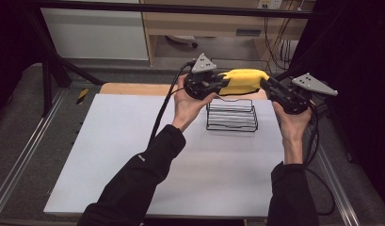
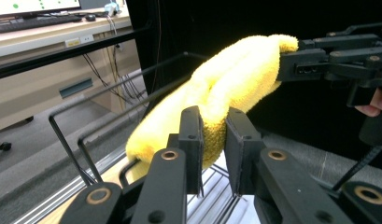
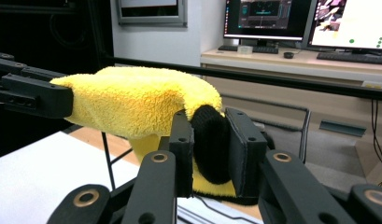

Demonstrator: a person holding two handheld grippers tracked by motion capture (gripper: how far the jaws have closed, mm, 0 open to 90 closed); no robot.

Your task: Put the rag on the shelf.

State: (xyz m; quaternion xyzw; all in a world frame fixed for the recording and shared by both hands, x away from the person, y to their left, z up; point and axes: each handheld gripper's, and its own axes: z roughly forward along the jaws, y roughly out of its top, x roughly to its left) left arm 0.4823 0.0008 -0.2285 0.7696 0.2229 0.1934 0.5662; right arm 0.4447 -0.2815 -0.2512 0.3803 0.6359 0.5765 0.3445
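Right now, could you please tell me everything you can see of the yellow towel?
The yellow towel is a fluffy terry cloth, folded into a thick, long roll with a lengthwise crease. It is held level in the air, above the back edge of the black wire rack. The left tool pinches one end and the right tool the other, where a black inner part of the roll sits between its jaws. In the left gripper view, part of the cloth hangs down towards the rack's wires; whether it touches them I cannot tell.
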